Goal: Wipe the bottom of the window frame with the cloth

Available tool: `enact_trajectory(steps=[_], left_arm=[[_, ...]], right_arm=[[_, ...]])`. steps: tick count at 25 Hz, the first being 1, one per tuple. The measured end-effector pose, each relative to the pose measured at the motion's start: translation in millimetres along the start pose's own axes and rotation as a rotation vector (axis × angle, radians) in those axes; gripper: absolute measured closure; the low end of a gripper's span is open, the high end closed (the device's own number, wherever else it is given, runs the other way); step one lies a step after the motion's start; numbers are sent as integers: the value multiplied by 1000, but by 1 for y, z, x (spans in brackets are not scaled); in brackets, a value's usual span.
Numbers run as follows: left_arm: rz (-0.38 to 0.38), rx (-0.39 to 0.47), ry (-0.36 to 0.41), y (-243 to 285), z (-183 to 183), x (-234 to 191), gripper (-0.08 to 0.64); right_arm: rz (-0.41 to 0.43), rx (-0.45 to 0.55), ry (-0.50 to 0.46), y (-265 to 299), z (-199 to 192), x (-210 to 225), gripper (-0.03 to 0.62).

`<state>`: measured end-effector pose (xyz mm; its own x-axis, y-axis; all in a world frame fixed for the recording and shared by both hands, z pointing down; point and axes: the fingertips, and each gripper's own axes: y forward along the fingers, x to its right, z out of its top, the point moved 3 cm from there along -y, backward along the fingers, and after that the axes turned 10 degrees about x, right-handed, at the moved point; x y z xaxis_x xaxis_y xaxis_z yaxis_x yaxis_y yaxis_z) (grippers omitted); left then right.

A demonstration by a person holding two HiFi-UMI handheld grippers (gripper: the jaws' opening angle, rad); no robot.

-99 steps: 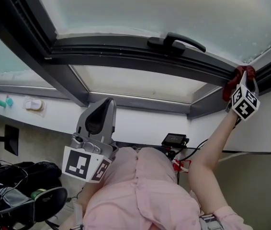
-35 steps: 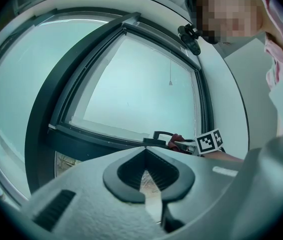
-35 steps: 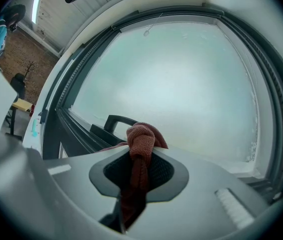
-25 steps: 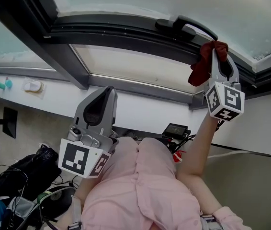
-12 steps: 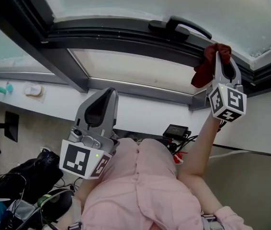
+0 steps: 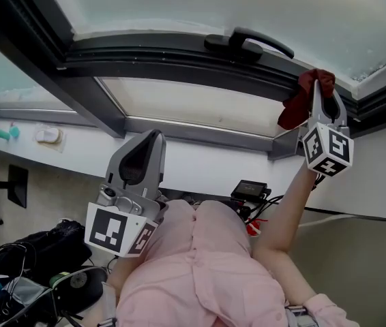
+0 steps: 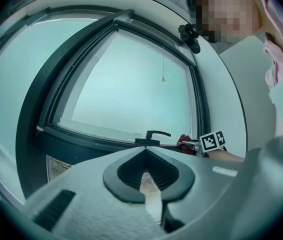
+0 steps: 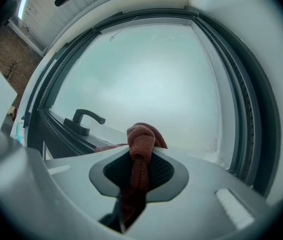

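At far right of the window frame (image 6: 166,56) bottom rail, right gripper (image 6: 318,92) jaws pinch red cloth (image 6: 294,112); left gripper (image 6: 151,142) jaws pressed together, empty; bunched cloth could snag the handle (image 6: 247,43) and slip.

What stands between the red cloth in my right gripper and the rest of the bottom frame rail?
Only the black lever window handle, mounted on the dark grey bottom frame rail, left of the red cloth in the head view. The cloth is clamped in the right gripper. Nothing else visible blocks the rail.
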<state>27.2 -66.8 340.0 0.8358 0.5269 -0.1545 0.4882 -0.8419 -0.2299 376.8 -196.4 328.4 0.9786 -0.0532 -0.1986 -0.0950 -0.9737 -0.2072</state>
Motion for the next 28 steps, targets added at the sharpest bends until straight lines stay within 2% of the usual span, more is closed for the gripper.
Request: enact_trajectory(steps=[15, 28], left_arm=[[-2, -8, -15, 1, -1, -9, 561], [-15, -16, -32, 10, -5, -13, 561]], right_arm=[[-180, -38, 1, -18, -12, 72, 525], [-276, -68, -30, -28, -19, 112, 525]])
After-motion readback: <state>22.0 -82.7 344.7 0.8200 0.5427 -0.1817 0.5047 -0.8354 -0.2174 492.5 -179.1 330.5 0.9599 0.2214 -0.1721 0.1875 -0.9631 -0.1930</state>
